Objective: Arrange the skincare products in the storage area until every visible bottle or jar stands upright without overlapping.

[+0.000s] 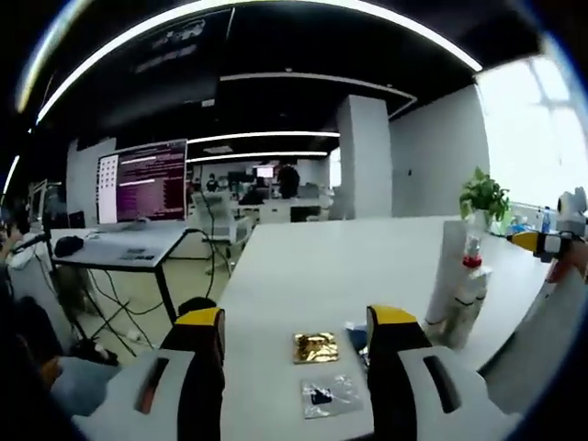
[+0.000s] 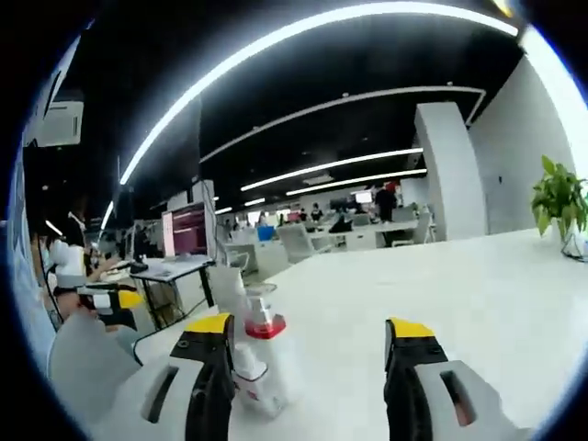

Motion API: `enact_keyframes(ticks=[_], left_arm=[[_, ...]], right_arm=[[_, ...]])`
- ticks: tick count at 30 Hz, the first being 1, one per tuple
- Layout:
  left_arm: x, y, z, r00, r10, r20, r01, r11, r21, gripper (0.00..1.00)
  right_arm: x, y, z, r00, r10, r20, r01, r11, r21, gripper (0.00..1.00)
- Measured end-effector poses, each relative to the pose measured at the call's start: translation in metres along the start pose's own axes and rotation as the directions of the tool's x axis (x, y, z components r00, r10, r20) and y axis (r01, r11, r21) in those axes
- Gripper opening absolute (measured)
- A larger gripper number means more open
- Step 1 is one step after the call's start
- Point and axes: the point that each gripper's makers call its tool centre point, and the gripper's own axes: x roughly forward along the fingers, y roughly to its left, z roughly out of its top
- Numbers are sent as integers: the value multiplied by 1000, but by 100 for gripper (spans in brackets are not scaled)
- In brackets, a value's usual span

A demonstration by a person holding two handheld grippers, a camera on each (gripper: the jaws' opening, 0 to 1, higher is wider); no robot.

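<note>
White bench (image 1: 312, 266) carries tall white tube (image 1: 450, 276) and clear bottle with red collar (image 1: 471, 285), both upright, touching, near right edge. Gold foil sachet (image 1: 315, 347) and clear sachet (image 1: 328, 395) lie flat between left gripper (image 1: 294, 323) fingers. Both grippers released, empty; right gripper (image 2: 308, 331) hovers beside bottle. Step: approach. Next move, likely: separate bottle from tube without tipping.

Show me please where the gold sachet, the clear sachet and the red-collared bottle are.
gold sachet (image 1: 315, 347): left gripper view, middle of the foil.
clear sachet (image 1: 328, 396): left gripper view, middle of the clear packet.
red-collared bottle (image 2: 264, 327): right gripper view, its red collar.
</note>
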Motion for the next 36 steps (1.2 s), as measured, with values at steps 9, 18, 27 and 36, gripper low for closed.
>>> enact_keyframes(ticks=[9,18,27,36], left_arm=[[4,-6,-5,999,-13,-48,16,998,64,58],[7,-10,-6,998,4,-65,-1,999,52,57],[8,-12,-11,995,14,-95,-7,998,66,56],[8,-9,-13,995,13,-101,-7,998,59,55]], right_arm=[[4,-3,-12,998,6,-63,-4,999,33,54],[5,-4,-23,991,36,-126,-32,999,34,52],[4,-2,-30,986,48,-157,-44,999,30,49],[3,0,-35,981,52,-187,-49,999,16,48]])
